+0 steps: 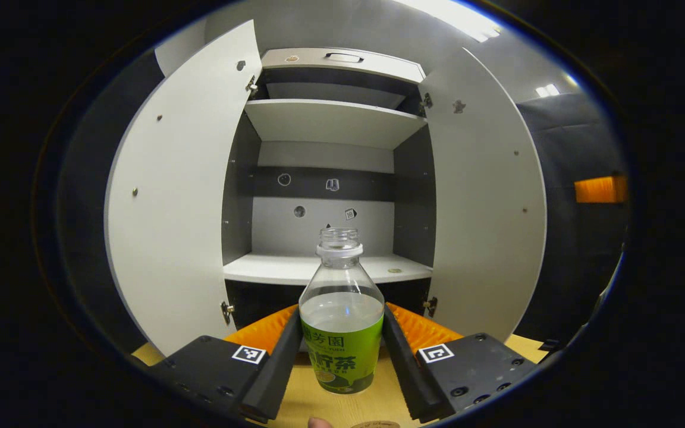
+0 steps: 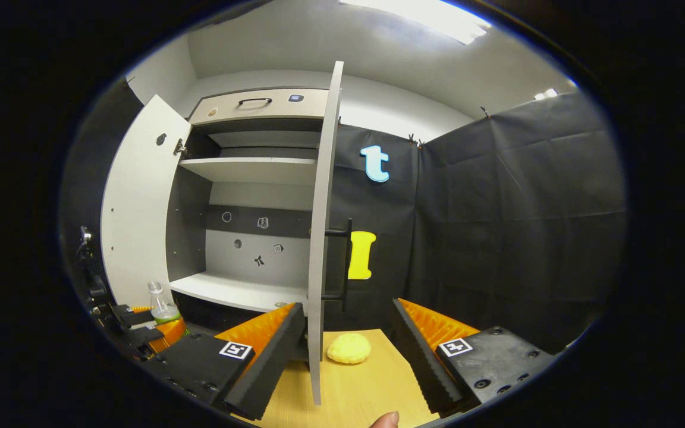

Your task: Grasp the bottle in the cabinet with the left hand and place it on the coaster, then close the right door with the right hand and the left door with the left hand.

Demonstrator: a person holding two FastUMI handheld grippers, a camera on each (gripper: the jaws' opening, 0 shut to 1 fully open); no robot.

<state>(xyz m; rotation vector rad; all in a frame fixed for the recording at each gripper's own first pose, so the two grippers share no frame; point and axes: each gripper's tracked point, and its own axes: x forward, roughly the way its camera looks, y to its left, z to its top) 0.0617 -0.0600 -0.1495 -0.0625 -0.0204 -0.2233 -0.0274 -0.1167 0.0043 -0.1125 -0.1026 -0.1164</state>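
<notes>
My left gripper [image 1: 341, 345] had the bottle [image 1: 341, 312] clamped, one finger pressed to each side of its green label. The bottle was clear plastic, uncapped, upright, with clear liquid up to about its shoulder and bare plastic above that. It was out in front of the cabinet [image 1: 330, 178], over the wooden table [image 1: 342, 407] and below the level of the cabinet's lower shelf [image 1: 271, 268]. In the right gripper view the same bottle [image 2: 161, 306] showed small and far off, just in front of the cabinet's left door [image 2: 134, 220].

Both doors stood wide; the right door [image 1: 485, 220] swung out on its side of the cabinet. The lower shelf held nothing I could make out but a small round mark, and the upper shelf [image 1: 330, 119] looked bare from beneath.

My right gripper [image 2: 348, 351] was spread wide and held nothing, its fingers either side of the right door's edge [image 2: 321, 238] without touching it. A yellow lump [image 2: 348, 348] lay on the table beyond that door.
</notes>
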